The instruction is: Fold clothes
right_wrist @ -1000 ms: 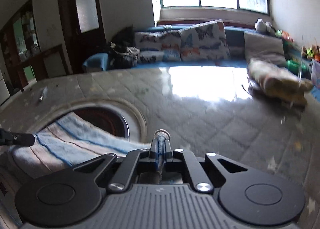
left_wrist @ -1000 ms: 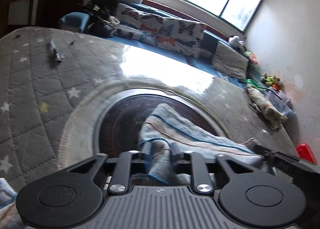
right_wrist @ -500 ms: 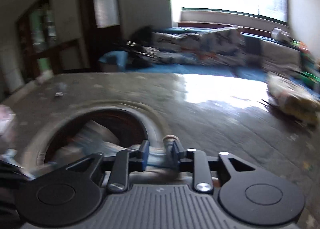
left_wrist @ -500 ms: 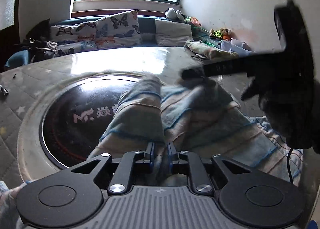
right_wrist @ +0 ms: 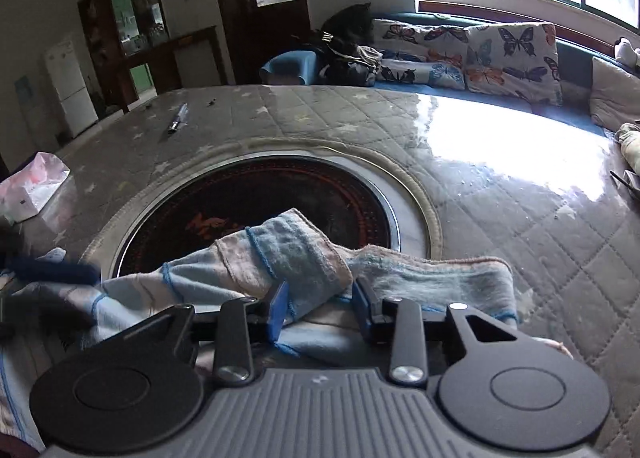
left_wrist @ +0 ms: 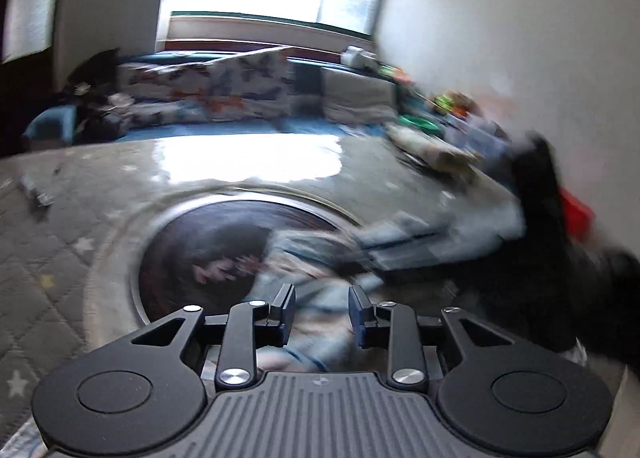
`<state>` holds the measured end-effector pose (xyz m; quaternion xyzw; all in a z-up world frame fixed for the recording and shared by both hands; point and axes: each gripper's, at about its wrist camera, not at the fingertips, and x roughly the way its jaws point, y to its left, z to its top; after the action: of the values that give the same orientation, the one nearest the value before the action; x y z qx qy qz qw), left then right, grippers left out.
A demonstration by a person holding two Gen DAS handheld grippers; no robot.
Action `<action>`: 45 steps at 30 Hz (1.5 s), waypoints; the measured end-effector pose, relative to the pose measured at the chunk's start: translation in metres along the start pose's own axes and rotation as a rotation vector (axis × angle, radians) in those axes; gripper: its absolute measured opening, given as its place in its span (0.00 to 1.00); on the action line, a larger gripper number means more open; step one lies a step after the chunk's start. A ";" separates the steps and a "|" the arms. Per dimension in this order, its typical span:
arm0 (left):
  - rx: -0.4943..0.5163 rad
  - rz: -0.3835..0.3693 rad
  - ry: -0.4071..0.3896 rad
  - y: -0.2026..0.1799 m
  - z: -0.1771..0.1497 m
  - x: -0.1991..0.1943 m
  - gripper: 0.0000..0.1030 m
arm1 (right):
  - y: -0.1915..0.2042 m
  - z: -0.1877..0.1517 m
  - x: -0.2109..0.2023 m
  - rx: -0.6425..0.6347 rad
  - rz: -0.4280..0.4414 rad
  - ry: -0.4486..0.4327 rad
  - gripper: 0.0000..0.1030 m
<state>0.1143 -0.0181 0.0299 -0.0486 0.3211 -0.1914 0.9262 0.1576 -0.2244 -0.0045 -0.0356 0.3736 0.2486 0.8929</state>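
Our left tongs [left_wrist: 321,310] and right tongs [right_wrist: 320,308], jaws just parted and gripping nothing, hover over the striped cloth [right_wrist: 304,258] lying limp across the tabletop [right_wrist: 520,226] near edge; soft and light, we judge, best pinched at a corner hem.

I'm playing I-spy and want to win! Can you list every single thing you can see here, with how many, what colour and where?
towel: one, pale blue and pink with blue stripes, crumpled across the near rim of the round plate
round plate: one, dark with red markings, set into the middle of the table
table cover: one, grey quilted with stars, over the whole table
pen: one, silvery, far left on the cover
plastic bag: one, white and pink, left edge
butterfly cushions: several, white with coloured butterflies, on the blue bench under the window
fridge: one, white, far left room
left gripper: one, black, open above the towel
right gripper: one, black with blue pads, open around a towel fold
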 end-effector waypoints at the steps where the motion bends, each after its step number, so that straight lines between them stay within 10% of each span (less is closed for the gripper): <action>1: -0.038 0.018 0.005 0.006 0.005 0.004 0.31 | 0.001 -0.001 0.000 -0.008 -0.004 -0.001 0.34; 13: -0.116 0.105 0.166 0.025 0.006 0.063 0.29 | 0.001 -0.006 -0.001 -0.037 -0.009 -0.013 0.34; 19: -0.084 0.102 0.140 0.021 0.005 0.064 0.04 | -0.002 -0.003 -0.008 -0.019 -0.010 -0.038 0.34; 28: -0.053 0.400 -0.089 0.051 0.041 0.031 0.03 | -0.037 0.006 -0.046 0.065 -0.122 -0.144 0.36; 36: -0.182 0.606 -0.029 0.117 0.035 0.038 0.02 | -0.085 -0.005 -0.042 0.217 -0.164 -0.101 0.35; 45: -0.103 0.440 -0.029 0.071 0.040 0.044 0.04 | -0.117 -0.004 -0.031 0.315 -0.158 -0.081 0.29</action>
<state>0.1931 0.0295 0.0207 -0.0272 0.3201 0.0328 0.9464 0.1916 -0.3406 -0.0005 0.0856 0.3676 0.1173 0.9186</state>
